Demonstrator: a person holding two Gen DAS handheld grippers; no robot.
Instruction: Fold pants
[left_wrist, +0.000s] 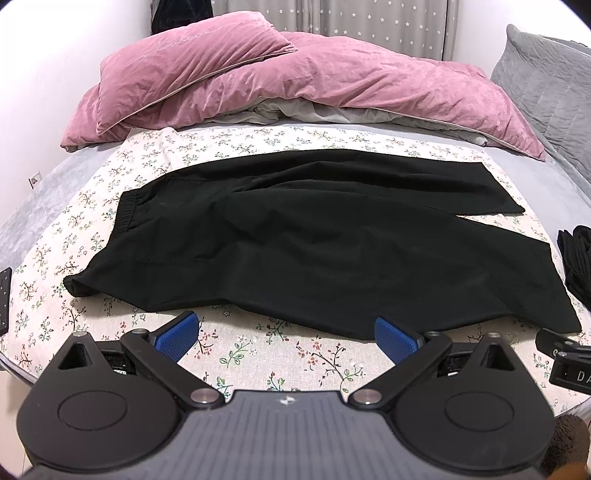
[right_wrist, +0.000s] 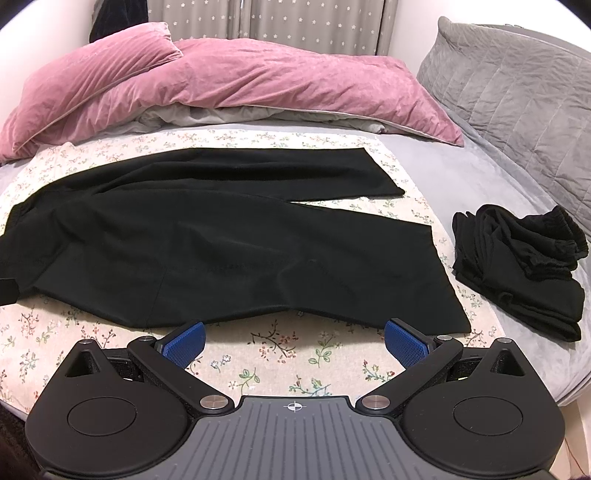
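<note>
Pants (left_wrist: 314, 243) of plain black cloth lie spread across the middle of both frames, waistband at the left, legs running to the right. Their elastic waistband (left_wrist: 127, 214) is gathered and puckered; the rest is smooth, matte fabric with soft ripples and a faint stitched seam near the hip. Both legs splay apart at the right, the far one ending in a straight hem at mid right, the near one wider and reaching toward the lower right.

Beneath them is a cream sheet (left_wrist: 251, 354) printed with small flower sprigs, laid over a grey bedspread (right_wrist: 454, 173). Across the upper frame slumps a pink velvety duvet (left_wrist: 332, 85) with a matching pillow (left_wrist: 192, 59) at upper left. A grey quilted cushion (right_wrist: 517, 88) fills the upper right. At right in the right wrist view sits a crumpled pile of black garments (right_wrist: 517, 266). Star-patterned curtains (right_wrist: 303, 26) hang at the top.

The left gripper (left_wrist: 286, 338) has its blue ribbed pads wide apart above the sheet, just short of the pants' near edge. The right gripper (right_wrist: 295, 338) is likewise spread, holding nothing.
</note>
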